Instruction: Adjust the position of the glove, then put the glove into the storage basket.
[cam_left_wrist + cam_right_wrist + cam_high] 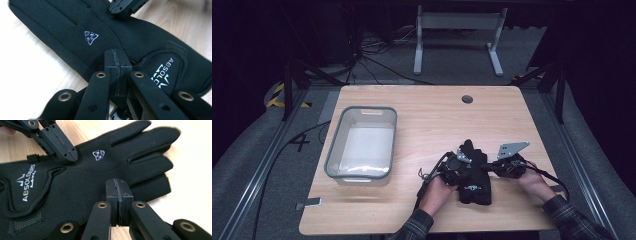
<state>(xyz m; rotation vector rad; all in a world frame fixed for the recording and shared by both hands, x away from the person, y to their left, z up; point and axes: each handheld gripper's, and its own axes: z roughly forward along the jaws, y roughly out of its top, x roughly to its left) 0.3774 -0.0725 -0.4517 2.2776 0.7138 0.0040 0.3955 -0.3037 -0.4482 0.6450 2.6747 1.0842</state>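
The black glove (474,175) lies flat on the wooden table (432,115), near its front edge and right of centre, fingers pointing toward twelve o'clock and cuff toward six. In the right gripper view a second layer of fingers shows beneath the top ones, so this may be a pair stacked together; I cannot tell for sure.

The left gripper (116,60) comes in from the glove's nine o'clock side with its jaws pressed together over the glove's edge near the cuff patch; whether any fabric is pinched between them the pictures do not show. The right gripper (118,192) sits at the three o'clock side, jaws likewise together, tips at the glove's edge just below the fingers, again with no cloth visibly caught.

To do this step well, I judge both tips should bite a real fold of fabric, not merely press on it, so a slight opening, a push under the edge and a firm close seem wise. Lift both sides evenly, or the limp cloth will sag and slip.

The grey bin (362,142) waits at about ten o'clock from the glove, well apart, a likely destination
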